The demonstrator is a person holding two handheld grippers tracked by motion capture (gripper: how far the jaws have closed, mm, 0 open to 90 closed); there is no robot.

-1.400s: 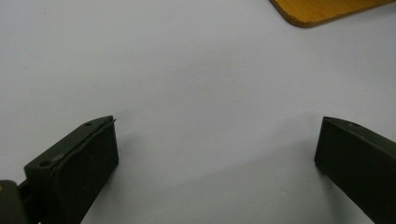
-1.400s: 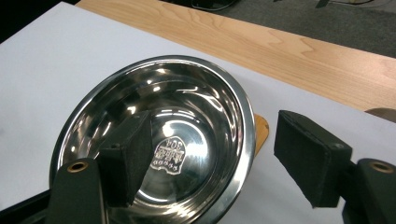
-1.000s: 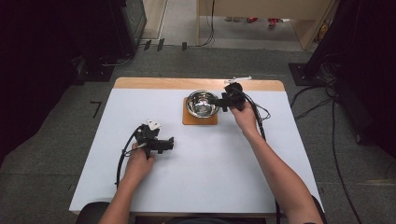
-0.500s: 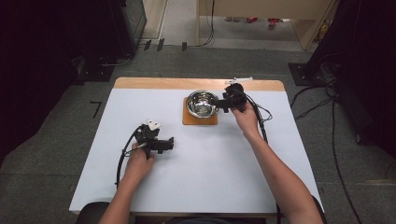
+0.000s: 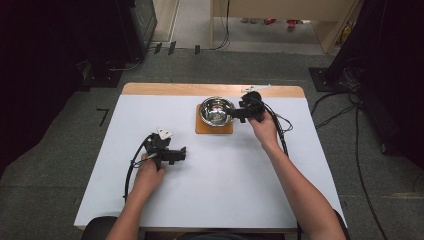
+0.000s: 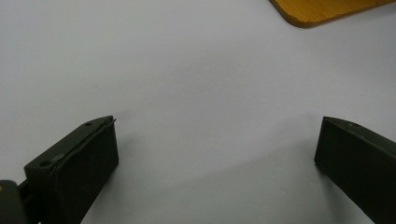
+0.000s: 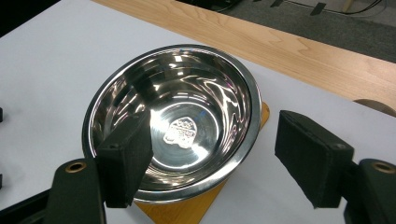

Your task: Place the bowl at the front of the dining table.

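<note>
A shiny steel bowl stands on a small square wooden mat at the table's far middle. In the right gripper view the bowl is empty, with a stamped mark on its bottom. My right gripper is open at the bowl's right side. Its jaws straddle the rim, one over the inside and one outside above the table. My left gripper rests low over the white table, left of centre. It is open with nothing between its jaws.
The white table top has a bare wooden strip along its far edge. A corner of the mat lies ahead of the left gripper. Cables trail from both grippers, and dark equipment and floor cables surround the table.
</note>
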